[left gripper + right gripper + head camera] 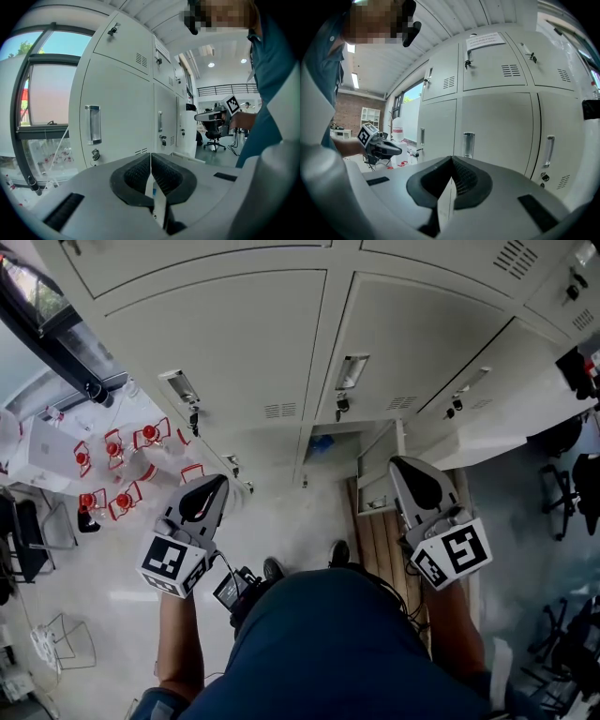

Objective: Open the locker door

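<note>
Below me in the head view, a bank of pale grey metal lockers [234,343] runs across the top. One low, pale grey metal locker door [378,472] stands swung out beside its open compartment, just next to my right claw [405,470]. My left claw [214,486] sits well apart from that door, off to the left, near a cluster of small red-and-white objects [117,474] on the floor. A wooden slatted board [375,545] lies on the floor beside my right claw. Both my bare forearms reach forward, each claw aimed at the lockers and tipped slightly down.

Along the left gripper view, my left claw [151,160] is pinched together with nothing in it. Only this view shows round ceiling lights [211,64] and a railed upper gallery [225,89] past the lockers.

Along the right gripper view, my right claw [451,164] is likewise closed and empty. This view alone shows a white paper notice [486,41] on an upper locker and a red brick wall [349,115] far off.
</note>
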